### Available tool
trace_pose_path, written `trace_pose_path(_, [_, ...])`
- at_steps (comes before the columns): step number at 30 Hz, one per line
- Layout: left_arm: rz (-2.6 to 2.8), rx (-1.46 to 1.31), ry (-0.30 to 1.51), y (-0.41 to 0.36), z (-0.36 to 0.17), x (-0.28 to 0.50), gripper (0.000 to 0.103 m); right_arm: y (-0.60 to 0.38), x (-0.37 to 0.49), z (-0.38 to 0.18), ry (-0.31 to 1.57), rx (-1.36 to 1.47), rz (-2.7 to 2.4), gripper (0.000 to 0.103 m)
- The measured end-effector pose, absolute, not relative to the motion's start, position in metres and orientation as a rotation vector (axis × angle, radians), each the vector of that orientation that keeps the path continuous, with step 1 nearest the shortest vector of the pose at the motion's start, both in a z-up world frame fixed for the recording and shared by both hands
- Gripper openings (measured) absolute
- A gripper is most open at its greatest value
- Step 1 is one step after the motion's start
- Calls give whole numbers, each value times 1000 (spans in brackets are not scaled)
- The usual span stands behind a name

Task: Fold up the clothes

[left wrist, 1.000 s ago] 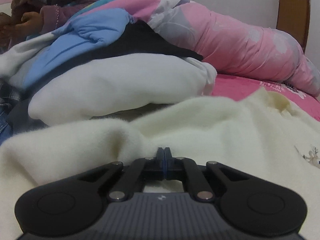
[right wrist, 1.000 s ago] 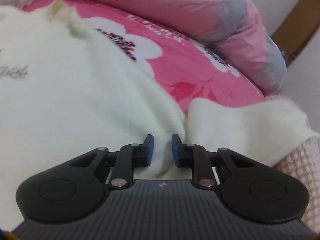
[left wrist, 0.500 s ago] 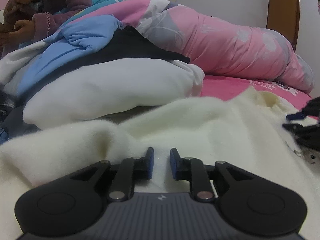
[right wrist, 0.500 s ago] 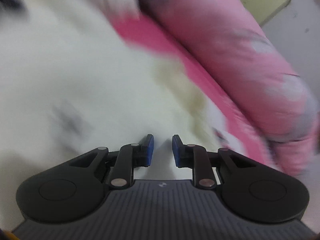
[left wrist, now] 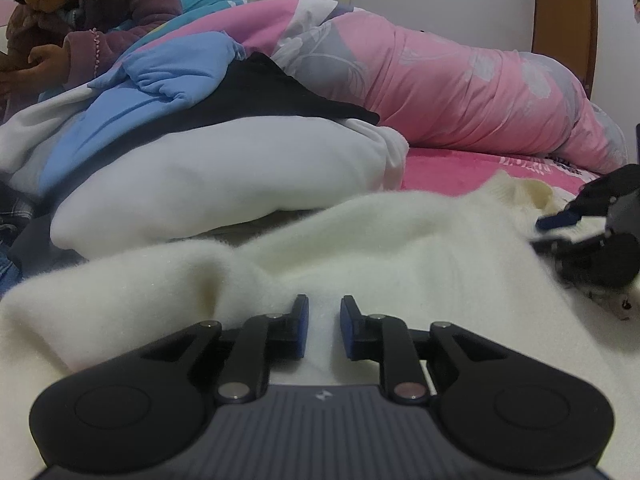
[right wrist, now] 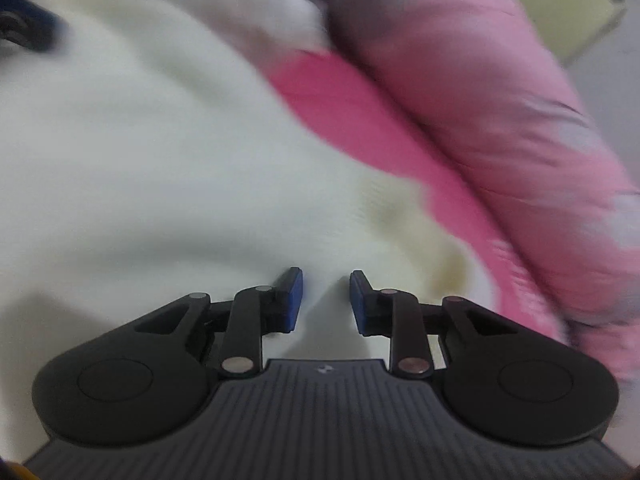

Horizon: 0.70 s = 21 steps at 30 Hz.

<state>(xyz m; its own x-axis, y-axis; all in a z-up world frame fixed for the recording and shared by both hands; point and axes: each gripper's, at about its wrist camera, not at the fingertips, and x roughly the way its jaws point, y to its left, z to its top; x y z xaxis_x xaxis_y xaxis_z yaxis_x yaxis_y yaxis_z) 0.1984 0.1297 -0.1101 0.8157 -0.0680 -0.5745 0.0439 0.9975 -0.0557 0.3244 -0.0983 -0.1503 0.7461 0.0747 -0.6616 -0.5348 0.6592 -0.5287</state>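
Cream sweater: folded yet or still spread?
Spread, not folded: the cream sweater lies loose and rumpled across the pink bed sheet, one edge bunched at the left; no neat fold visible.

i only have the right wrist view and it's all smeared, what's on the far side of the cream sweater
Observer: A pile of clothes lies beyond the cream sweater: a white garment at the bottom, a black one and a blue one on top.
Operator: is the left gripper holding the sweater
Observer: No. The left gripper is open, with sweater fabric showing between its pads but not pinched.
Operator: where does my right gripper sit from there
Observer: The right gripper shows at the right edge of the left wrist view, over the sweater near its neckline; its jaws are opening.
Operator: anyone nearby
Observer: A person in a purple jacket sits behind the pile, at upper left.
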Motion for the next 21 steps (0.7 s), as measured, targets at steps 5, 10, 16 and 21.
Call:
trace_pose_path(5, [-58,-35,613,129,-110,198,20,-106,323,-119,629,-634,309,25])
trace_pose_path(10, [-55,-25,612,127,-110,197,19,-85,318,-130,763,-437,540,22])
trace_pose_path(16, [-102,-60,608,131,-110,196,34,-111,323,-126,747,-35,420,24])
trace_pose_path(21, [-154,-50,581,124,-107,191,60,-150,243,-106,686,54,447,27])
